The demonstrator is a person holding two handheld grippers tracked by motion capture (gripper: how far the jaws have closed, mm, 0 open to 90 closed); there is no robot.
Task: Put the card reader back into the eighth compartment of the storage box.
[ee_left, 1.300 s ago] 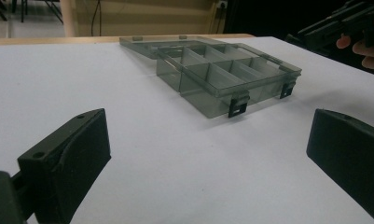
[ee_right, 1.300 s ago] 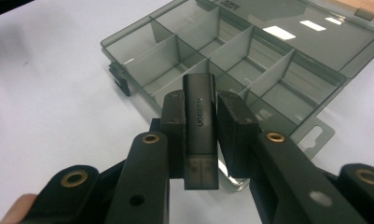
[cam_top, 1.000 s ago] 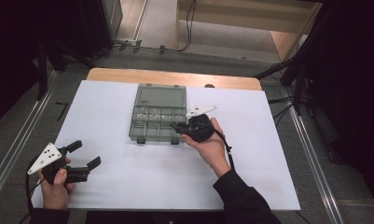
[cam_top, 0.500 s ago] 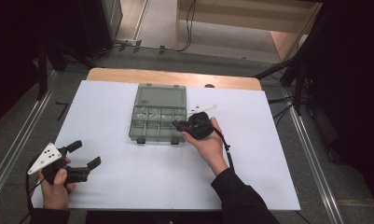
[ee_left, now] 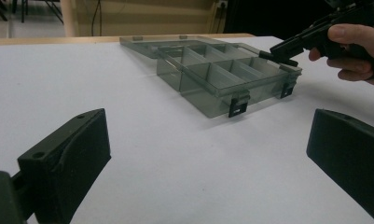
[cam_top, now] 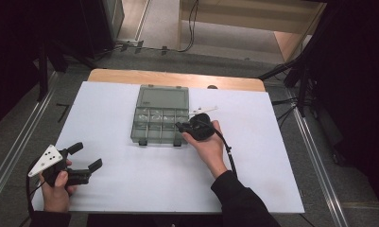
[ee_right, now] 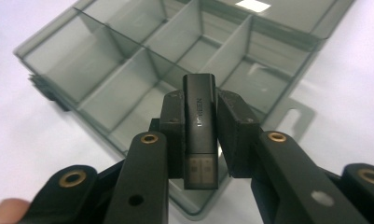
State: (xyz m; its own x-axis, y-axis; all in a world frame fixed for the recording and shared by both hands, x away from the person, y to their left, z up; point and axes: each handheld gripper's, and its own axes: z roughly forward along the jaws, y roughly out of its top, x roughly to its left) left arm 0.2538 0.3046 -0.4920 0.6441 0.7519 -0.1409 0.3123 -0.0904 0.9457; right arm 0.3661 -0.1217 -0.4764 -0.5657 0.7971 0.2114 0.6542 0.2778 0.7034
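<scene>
On a white table [cam_top: 130, 189], the left gripper [cam_top: 83, 158] rests at the near left, jaws wide and empty. The clear compartment box [cam_top: 159, 118] lies open at the middle, its visible compartments empty. The right gripper [ee_right: 198, 133], jaws just eased, flanks a black USB adapter [ee_right: 200, 126] over the box's right edge.

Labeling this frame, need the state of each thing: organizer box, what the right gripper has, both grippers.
Compartment organizer box: lid open, laid back flat; visible compartments look empty.
Black USB adapter: between the right gripper's fingers, above the box.
Right gripper: fingers just opened slightly, adapter not dropped.
Left gripper: open, holding nothing, on the white table.
</scene>
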